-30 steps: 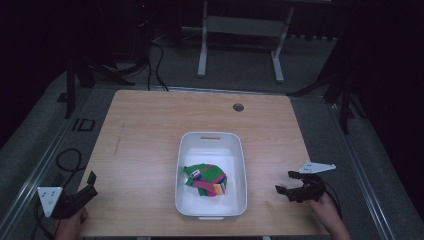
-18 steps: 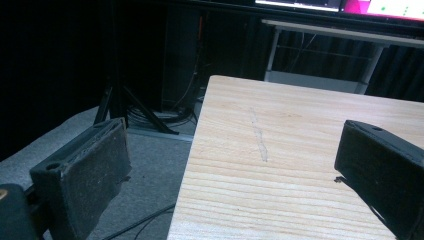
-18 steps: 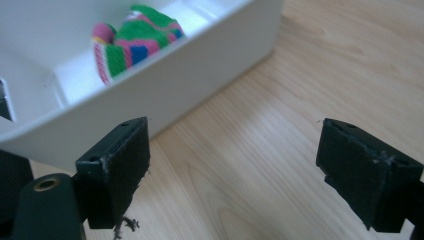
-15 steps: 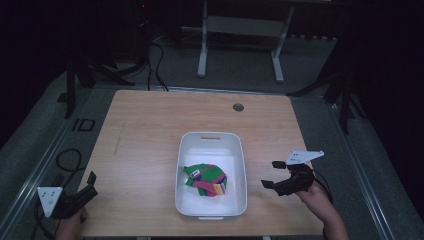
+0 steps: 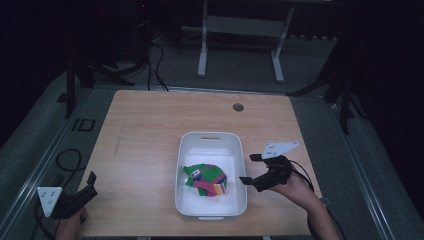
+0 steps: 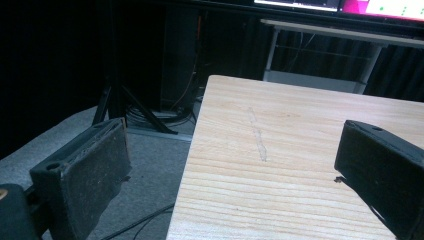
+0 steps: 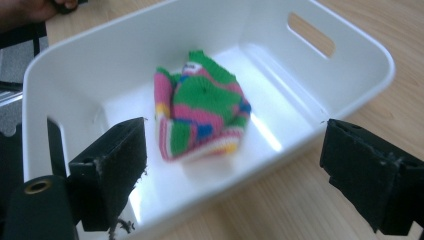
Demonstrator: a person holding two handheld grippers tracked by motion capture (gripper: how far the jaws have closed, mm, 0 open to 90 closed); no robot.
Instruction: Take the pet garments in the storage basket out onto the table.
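Note:
A white tub (image 5: 190, 145) (image 7: 350, 55) stands on the wooden table. Inside it lies a crumpled knitted cloth (image 5: 206, 180) (image 7: 202, 112) striped green, pink, blue and yellow. My right gripper (image 5: 251, 169) (image 7: 235, 172) hovers just right of the tub's right rim, open, its jaws pointing at the cloth with nothing between them. My left gripper (image 5: 91, 182) (image 6: 235, 175) sits at the table's front left corner, open and empty, far from the tub.
A wooden table (image 5: 150, 130) (image 6: 280, 150) carries a round cable hole (image 5: 238, 107) near its far edge. Cables (image 5: 65, 160) lie on the grey floor to the left. A white metal stand (image 5: 240, 30) rises behind the table.
My right gripper has risen and moved left from the table's right edge toward the tub. The left gripper has stayed where it was.

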